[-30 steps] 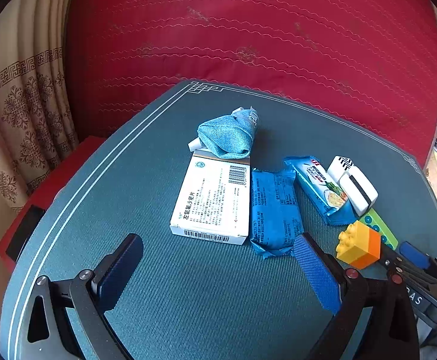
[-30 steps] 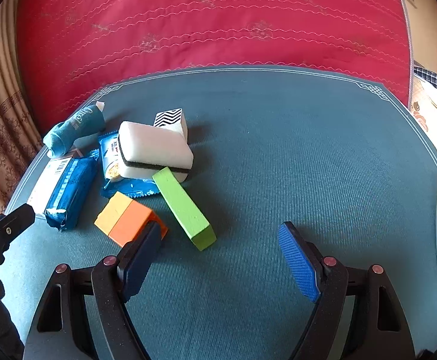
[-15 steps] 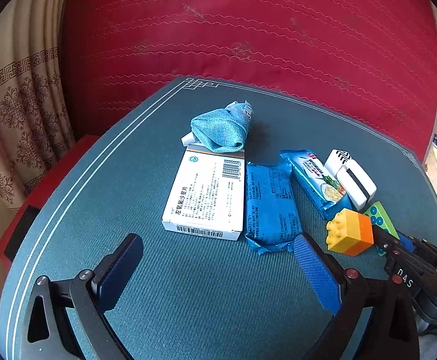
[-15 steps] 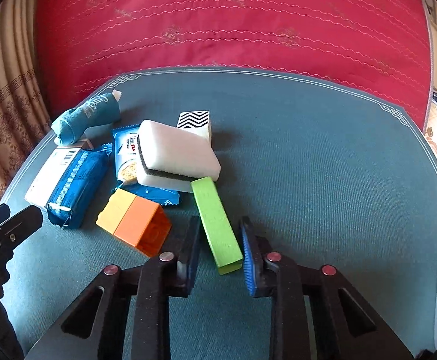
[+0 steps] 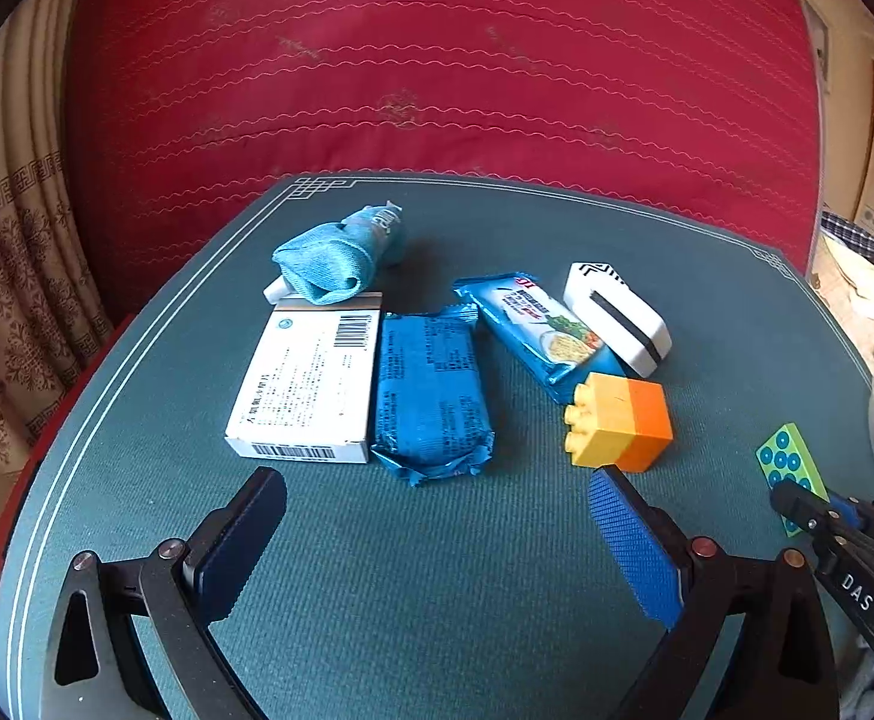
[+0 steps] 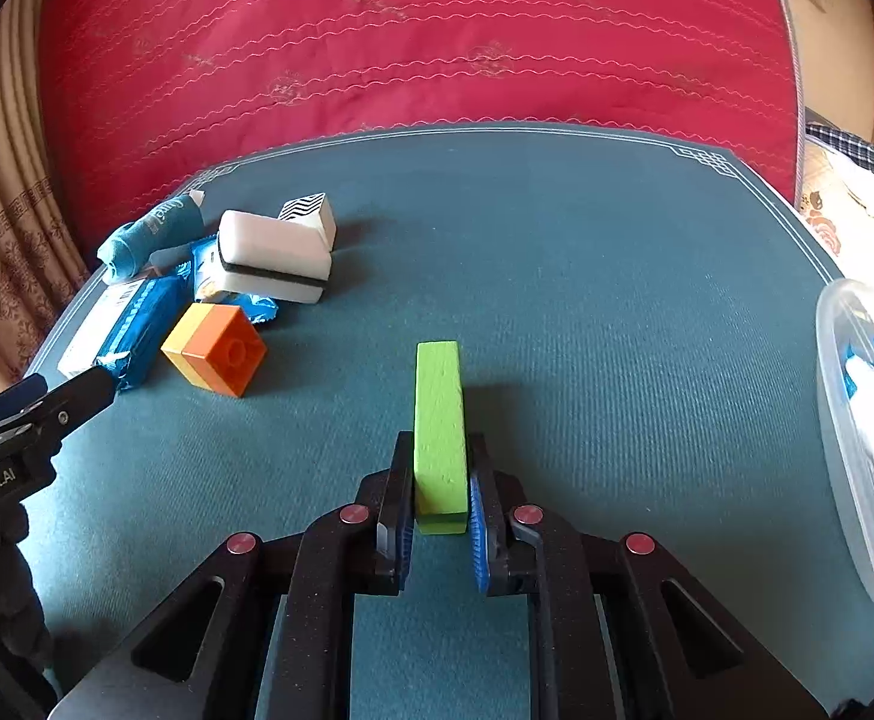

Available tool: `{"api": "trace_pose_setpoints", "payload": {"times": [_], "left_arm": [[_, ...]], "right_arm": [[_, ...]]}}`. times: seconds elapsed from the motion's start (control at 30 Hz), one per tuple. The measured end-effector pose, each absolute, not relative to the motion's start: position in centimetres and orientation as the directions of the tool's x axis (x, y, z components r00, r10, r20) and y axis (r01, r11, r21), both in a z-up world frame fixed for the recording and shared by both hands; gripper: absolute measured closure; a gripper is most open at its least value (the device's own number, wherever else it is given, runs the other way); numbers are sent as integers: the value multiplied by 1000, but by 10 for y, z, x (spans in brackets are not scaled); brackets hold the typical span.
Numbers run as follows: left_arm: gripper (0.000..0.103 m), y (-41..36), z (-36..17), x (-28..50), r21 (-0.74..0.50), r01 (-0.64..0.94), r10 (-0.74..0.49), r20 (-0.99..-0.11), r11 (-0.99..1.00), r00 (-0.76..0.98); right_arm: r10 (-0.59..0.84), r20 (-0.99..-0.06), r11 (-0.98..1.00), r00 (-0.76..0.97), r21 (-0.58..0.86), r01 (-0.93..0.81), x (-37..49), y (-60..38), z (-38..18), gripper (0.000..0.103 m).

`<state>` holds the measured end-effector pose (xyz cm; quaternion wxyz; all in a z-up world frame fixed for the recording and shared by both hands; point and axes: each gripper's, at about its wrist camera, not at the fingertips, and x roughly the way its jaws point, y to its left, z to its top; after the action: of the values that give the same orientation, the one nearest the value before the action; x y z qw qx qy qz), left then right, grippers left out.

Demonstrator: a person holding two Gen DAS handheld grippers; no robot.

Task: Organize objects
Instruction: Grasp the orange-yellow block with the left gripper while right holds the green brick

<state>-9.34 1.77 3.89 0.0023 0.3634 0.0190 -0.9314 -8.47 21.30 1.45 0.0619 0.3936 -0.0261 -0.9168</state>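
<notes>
The right gripper (image 6: 440,516) is clamped on one end of a long lime-green rectangular block (image 6: 438,420), its blue-padded fingers pressing the block's two long sides while the other end points away toward the red quilted cushion (image 6: 413,42) behind the table. The block sits over the teal ribbed table mat (image 6: 586,252), near its middle, casting a shadow on the mat just to its right; whether it touches the mat cannot be told.

The left gripper (image 5: 437,501) hangs over the near part of the mat with its fingers spread wide apart and nothing between them.

Left of the green block, well apart from it, lies a cluster of things. Nearest the block is an orange-and-yellow studded plastic brick (image 6: 215,348). Beyond the brick is a white sponge with a dark stripe (image 6: 275,264), resting partly on a blue noodle-printed snack packet (image 5: 532,330), with a small white box bearing a black zigzag pattern (image 6: 308,210) just behind it. Farther left of the brick lie a dark blue foil-wrapped packet (image 5: 431,396) and, touching its side, a flat white cardboard medicine box with barcodes (image 5: 308,384). A rolled blue cloth (image 5: 332,258) rests at the far end of that box.

To the right of the green block, at the mat's edge, stands a clear plastic container (image 6: 844,420)
</notes>
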Motion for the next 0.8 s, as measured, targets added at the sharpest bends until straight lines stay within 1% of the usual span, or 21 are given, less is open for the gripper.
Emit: {"api": "trace_pose_setpoints", "payload": {"times": [0.43, 0.5, 0.57, 0.6, 0.8], "left_arm": [[1, 58, 42, -111, -5, -86, 65, -702, -996, -709], [3, 65, 38, -119, -5, -89, 66, -712, -996, -699], [9, 70, 35, -126, -8, -90, 68, -724, -996, -686], [9, 73, 34, -128, -8, -88, 66, -727, -996, -684], [18, 83, 32, -138, 33, -89, 39, -711, -996, -702]], "right_arm": [[-165, -710, -985, -685, 149, 83, -73, 225, 13, 87], [-175, -707, -983, -685, 163, 83, -73, 227, 12, 88], [-184, -705, -981, -685, 174, 84, -72, 228, 12, 88], [-186, -704, -981, -685, 178, 84, -73, 229, 12, 88], [-197, -700, -978, -686, 193, 83, -73, 230, 11, 88]]}}
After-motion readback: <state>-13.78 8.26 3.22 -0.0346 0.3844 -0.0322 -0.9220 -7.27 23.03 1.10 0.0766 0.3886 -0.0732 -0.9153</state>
